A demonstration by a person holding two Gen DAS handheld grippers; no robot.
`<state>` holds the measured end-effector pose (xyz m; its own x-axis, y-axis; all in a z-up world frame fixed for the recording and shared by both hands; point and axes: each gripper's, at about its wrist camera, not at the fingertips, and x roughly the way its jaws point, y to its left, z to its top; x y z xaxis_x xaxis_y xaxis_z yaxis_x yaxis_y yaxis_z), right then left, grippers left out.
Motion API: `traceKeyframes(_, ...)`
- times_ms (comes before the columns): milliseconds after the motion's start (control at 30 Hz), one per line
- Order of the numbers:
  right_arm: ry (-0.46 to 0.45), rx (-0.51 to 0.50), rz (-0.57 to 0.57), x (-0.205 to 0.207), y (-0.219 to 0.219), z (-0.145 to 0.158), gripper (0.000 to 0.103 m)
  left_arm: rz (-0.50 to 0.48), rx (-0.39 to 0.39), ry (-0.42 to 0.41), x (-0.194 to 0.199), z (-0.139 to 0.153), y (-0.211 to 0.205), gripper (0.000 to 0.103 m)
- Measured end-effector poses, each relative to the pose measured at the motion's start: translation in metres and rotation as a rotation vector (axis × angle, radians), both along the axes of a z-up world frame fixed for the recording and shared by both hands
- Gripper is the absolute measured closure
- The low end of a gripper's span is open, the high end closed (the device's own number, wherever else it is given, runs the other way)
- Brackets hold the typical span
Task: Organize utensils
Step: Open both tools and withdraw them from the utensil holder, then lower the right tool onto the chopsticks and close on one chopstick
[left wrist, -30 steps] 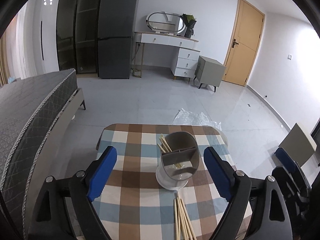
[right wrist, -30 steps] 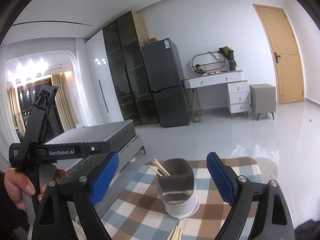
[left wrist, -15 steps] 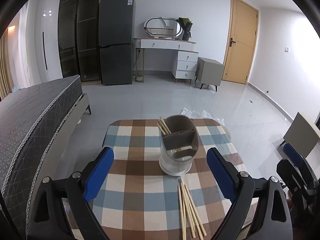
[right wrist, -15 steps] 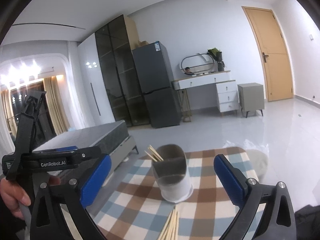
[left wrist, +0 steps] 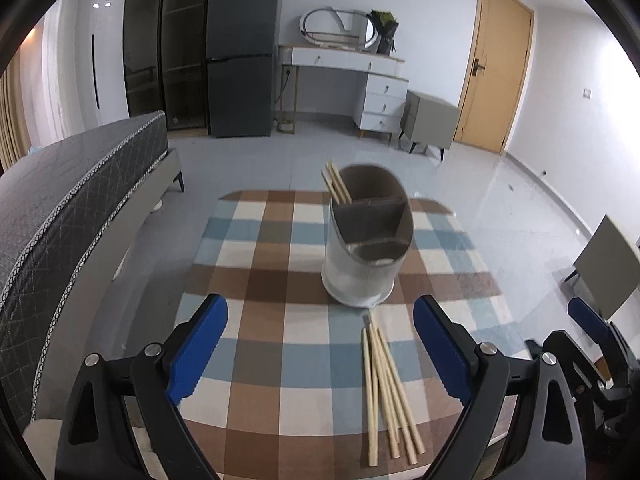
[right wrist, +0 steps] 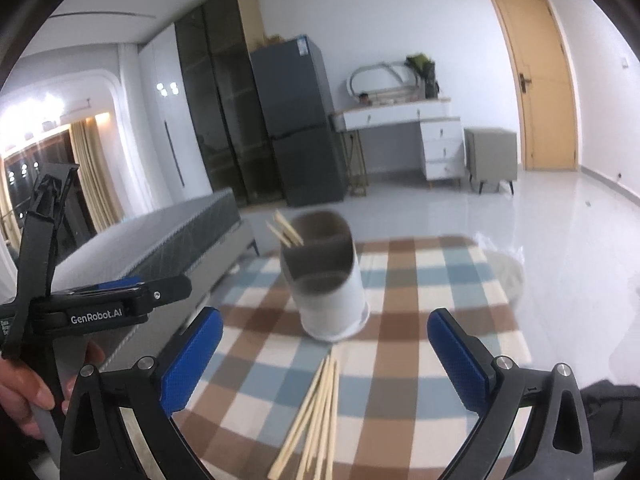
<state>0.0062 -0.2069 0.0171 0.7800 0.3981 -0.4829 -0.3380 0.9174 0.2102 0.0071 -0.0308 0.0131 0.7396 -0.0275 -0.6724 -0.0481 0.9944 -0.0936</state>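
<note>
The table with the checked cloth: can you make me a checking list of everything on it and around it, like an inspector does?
Surface: small table under a checked tablecloth in brown, blue and cream.
Job's things: divided utensil holder upright on the cloth, a few chopsticks in holder at its far left compartment; loose chopsticks bundled flat on the cloth just in front of it.
Clutter: nothing seen on the cloth; clear plastic sheet by the table's far edge.
Grippers: left gripper open, holding nothing; right gripper open, holding nothing, above the loose chopsticks.
Cables: nothing seen.
Surroundings: bed, fridge, dressing table, door, tiled floor.
</note>
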Motion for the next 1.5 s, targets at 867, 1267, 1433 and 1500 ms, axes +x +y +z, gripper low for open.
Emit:
traceKeyframes(867,0.437,-0.183,0.037,0.094,0.046,-0.106,0.047,0.157,-0.164,0.362,0.045,-0.100,0.048,0.012)
traceKeyframes(1267,0.524,-0.325,0.079,0.117,0.072,-0.148,0.073,0.198,-0.229,0.413,0.051,-0.106,0.061,0.012)
traceKeyframes(1433,0.534,-0.384,0.077,0.117,0.079,-0.152,0.072,0.197,-0.264,0.420,0.052,-0.107,0.063,0.012)
traceKeyframes(1500,0.533,-0.412,0.078,0.118,0.083,-0.153,0.072,0.199,-0.273,0.422,0.052,-0.106,0.065,0.012)
